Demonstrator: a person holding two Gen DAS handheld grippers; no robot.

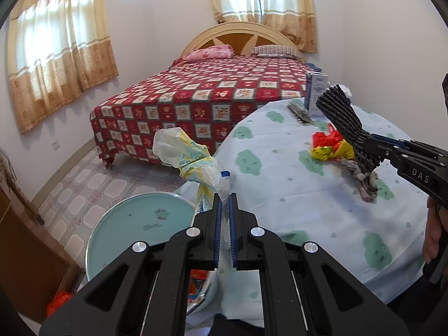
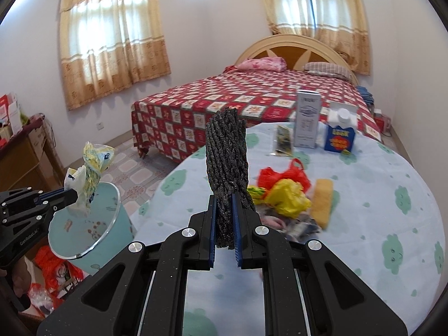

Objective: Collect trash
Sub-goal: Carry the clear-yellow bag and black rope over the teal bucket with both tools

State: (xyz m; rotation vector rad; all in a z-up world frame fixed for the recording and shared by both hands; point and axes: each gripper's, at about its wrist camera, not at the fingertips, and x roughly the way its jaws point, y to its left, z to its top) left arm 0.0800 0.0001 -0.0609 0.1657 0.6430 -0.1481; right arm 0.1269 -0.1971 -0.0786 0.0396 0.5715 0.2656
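Note:
My left gripper is shut on a crumpled white and yellow plastic bag, held over the rim of a light blue trash bin beside the table. The same plastic bag shows above that bin in the right wrist view, with the left gripper at the far left. My right gripper is shut on a dark, glittery braided bundle, raised above the round table. That bundle and the right gripper appear at the right of the left wrist view.
On the table lie a red and yellow bag heap, a yellow sponge, crumpled cloth, a white box, a blue carton and a dark packet. A bed stands behind. Red bags lie on the floor.

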